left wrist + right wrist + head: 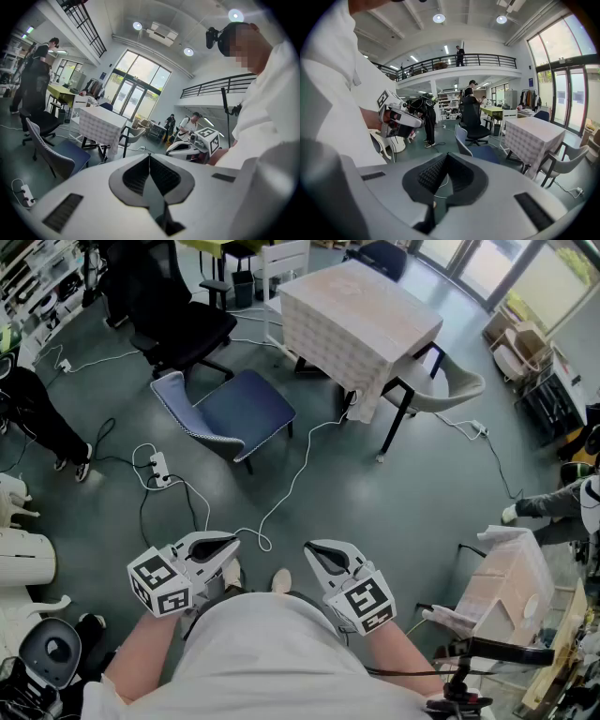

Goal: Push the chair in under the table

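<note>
Left hand-held gripper (228, 543) and right hand-held gripper (313, 550) both closed, empty. Blue chair (246, 412) well apart from surface (361, 310). Approach behind backrest (176, 397) and push straight toward surface.

Bright, even daylight from tall windows (567, 84), round ceiling lights (137, 26) glaring white, faint soft shadows on the floor (375, 512), both gripper views fisheye-bent with dark corners

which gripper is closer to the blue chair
Left. The left gripper hangs almost straight below the blue chair in the head view; the right gripper is off to its right. Neither touches it.
</note>
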The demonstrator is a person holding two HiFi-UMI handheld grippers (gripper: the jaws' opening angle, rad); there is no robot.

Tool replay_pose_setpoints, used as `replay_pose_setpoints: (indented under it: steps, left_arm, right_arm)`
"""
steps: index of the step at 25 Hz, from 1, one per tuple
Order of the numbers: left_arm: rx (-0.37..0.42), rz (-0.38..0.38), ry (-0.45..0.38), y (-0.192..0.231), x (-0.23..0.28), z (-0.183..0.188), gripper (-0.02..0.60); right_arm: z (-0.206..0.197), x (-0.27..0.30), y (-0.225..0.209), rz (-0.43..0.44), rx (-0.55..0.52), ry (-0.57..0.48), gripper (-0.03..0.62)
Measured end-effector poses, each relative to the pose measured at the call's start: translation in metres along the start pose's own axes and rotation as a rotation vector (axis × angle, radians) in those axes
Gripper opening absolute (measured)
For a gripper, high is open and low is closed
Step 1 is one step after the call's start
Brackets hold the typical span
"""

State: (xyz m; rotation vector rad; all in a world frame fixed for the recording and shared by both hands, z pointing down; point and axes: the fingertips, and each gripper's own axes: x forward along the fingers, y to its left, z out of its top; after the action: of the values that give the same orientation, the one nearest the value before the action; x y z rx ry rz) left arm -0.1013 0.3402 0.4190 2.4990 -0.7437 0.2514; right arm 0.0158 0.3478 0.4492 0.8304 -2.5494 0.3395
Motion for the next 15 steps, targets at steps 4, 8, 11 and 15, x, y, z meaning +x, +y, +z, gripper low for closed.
replay_pose_setpoints:
  steps: [4,8,11,15]
  left_arm:
    - [0.000,0.019,-0.012,0.002,0.001,0.002,0.011]
    - [-0.024,0.077,-0.025,0.011,-0.004,-0.003,0.012]
    - [-0.054,0.127,-0.041,0.025,-0.009,-0.004,0.012]
    - [-0.121,0.215,-0.066,0.069,-0.023,-0.001,0.014]
  right_arm:
    - [-0.003,0.000,-0.004,0.002,-0.011,-0.009,0.014]
    - [-0.009,0.001,-0.008,0.020,-0.007,-0.009,0.014]
    - [-0.009,0.009,-0.013,0.027,-0.001,-0.003,0.014]
    - [-0.001,0.024,-0.022,0.014,-0.006,-0.009,0.017]
